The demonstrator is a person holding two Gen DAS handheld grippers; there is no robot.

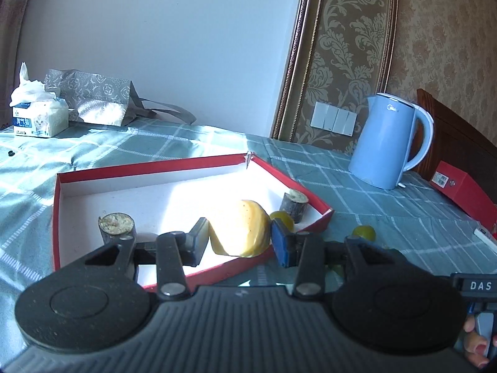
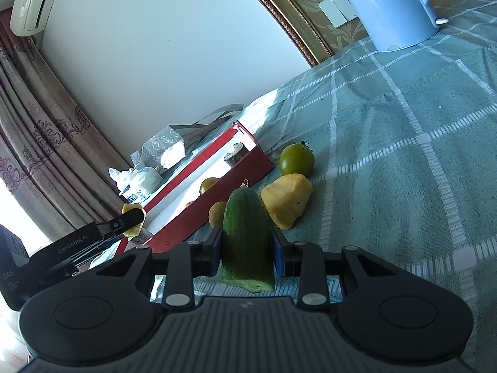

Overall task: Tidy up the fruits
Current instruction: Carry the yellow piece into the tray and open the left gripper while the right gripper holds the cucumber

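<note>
My left gripper (image 1: 240,242) is shut on a yellow pineapple piece (image 1: 245,233) and holds it over the near side of the red box (image 1: 149,169). Two sugarcane stubs (image 1: 116,227) stand in the box, with a green fruit (image 1: 284,219) by the right one (image 1: 294,205). My right gripper (image 2: 247,248) is shut on a cut cucumber (image 2: 247,236) just right of the red box (image 2: 217,199). On the cloth beyond it lie a yellow pineapple chunk (image 2: 287,200), a green tomato (image 2: 296,158) and a small brown fruit (image 2: 216,213).
A blue kettle (image 1: 388,143) stands at the back right, with a red carton (image 1: 466,189) beside it. A tissue pack (image 1: 37,115) and a grey patterned bag (image 1: 93,99) sit at the back left. Another green fruit (image 1: 363,233) lies on the checked cloth right of the box.
</note>
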